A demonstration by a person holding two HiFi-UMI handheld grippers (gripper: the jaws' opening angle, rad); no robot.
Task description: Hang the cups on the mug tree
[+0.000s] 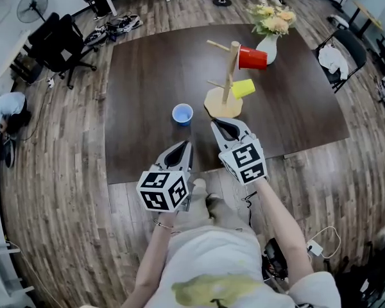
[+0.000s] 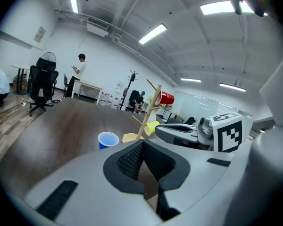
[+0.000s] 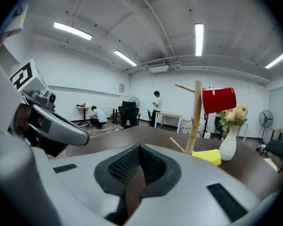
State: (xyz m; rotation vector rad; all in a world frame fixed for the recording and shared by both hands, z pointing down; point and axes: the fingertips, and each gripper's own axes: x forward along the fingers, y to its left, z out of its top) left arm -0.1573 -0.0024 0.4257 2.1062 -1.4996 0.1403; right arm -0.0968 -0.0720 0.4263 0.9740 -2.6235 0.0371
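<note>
A wooden mug tree stands on the dark table. A red cup hangs on an upper peg and a yellow cup on a lower one. A blue cup stands upright on the table, left of the tree's base. My left gripper is shut and empty at the table's near edge, just behind the blue cup. My right gripper is shut and empty, close to the tree's base. The right gripper view shows the tree, red cup and yellow cup ahead.
A white vase with flowers stands right behind the tree. Black office chairs stand left of the table, another chair at its right. A person stands far across the room, another sits at the left.
</note>
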